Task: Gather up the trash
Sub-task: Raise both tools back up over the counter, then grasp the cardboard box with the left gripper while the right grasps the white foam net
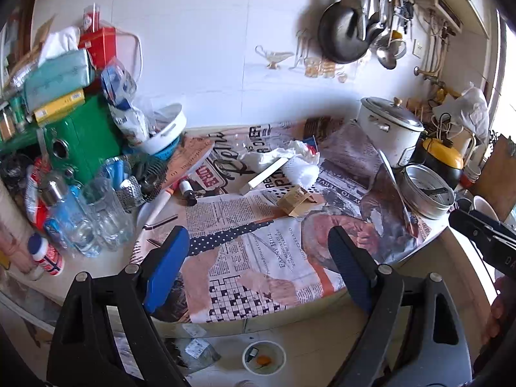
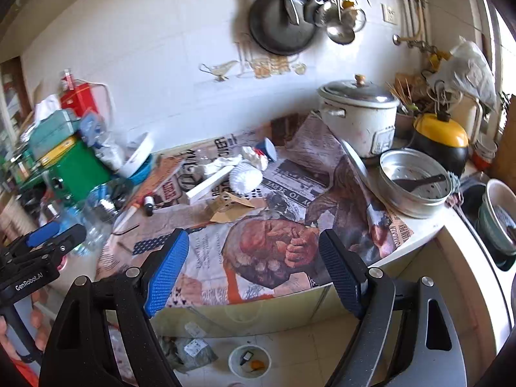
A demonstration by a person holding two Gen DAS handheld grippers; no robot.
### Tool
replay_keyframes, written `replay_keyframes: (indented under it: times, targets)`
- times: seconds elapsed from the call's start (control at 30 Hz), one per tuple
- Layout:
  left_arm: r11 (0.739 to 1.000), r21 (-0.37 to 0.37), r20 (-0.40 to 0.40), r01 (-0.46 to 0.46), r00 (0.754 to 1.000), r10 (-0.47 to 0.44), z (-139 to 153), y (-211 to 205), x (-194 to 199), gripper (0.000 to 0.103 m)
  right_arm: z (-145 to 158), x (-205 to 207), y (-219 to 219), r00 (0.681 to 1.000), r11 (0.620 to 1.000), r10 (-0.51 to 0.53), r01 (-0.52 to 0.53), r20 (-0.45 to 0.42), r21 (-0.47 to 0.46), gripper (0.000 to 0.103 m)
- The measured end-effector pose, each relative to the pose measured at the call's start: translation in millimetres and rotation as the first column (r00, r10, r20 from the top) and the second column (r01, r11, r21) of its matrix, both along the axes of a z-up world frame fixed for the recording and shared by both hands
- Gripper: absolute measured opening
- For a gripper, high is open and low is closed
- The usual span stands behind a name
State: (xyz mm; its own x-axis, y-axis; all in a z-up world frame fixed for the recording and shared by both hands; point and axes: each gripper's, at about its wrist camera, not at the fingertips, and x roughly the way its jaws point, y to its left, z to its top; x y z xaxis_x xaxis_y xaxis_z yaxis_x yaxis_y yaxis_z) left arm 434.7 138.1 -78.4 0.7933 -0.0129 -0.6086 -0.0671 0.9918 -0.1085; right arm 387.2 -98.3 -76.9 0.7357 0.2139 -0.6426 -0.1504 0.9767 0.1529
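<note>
Trash lies on a newspaper-covered counter (image 1: 245, 235): crumpled white paper (image 1: 274, 156), a white ribbed cup (image 1: 300, 172), a white stick-like box (image 1: 262, 175) and torn brown cardboard (image 1: 296, 201). The same pieces show in the right wrist view: paper (image 2: 222, 163), cup (image 2: 245, 177), box (image 2: 209, 185), cardboard (image 2: 230, 208). My left gripper (image 1: 258, 264) is open and empty, held above the counter's front edge. My right gripper (image 2: 254, 267) is open and empty, beside it on the right. A small white bin (image 1: 264, 358) stands on the floor below.
At the left are a green box (image 1: 84, 142), glass jars (image 1: 106, 213) and bottles. At the right are a white rice cooker (image 1: 390, 129), a metal pot (image 1: 429, 193) and a yellow-black appliance (image 1: 441, 158). Pans hang on the wall (image 1: 345, 35). A sink (image 2: 496, 222) lies far right.
</note>
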Motion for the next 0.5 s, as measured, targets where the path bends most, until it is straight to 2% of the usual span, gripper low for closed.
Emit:
replay_keyframes:
  times: [0.07, 0.27, 0.5]
  targets:
    - [1.0, -0.021, -0.023, 0.017, 1.0, -0.018, -7, 5, 13, 0.088, -3, 9, 2, 1.0, 1.0, -0.006, 0.006, -0.028, 0.009, 0.08]
    - [0.998, -0.019, -0.107, 0.064, 0.992, -0.065, -36, 3, 60, 0.088, -8, 34, 3, 0.998, 0.999, -0.036, 0.036, -0.055, -0.01, 0.08]
    - [0.996, -0.003, -0.212, 0.084, 0.974, -0.082, -75, -11, 122, 0.088, -32, 89, -5, 0.992, 1.0, -0.024, 0.025, -0.121, 0.007, 0.08]
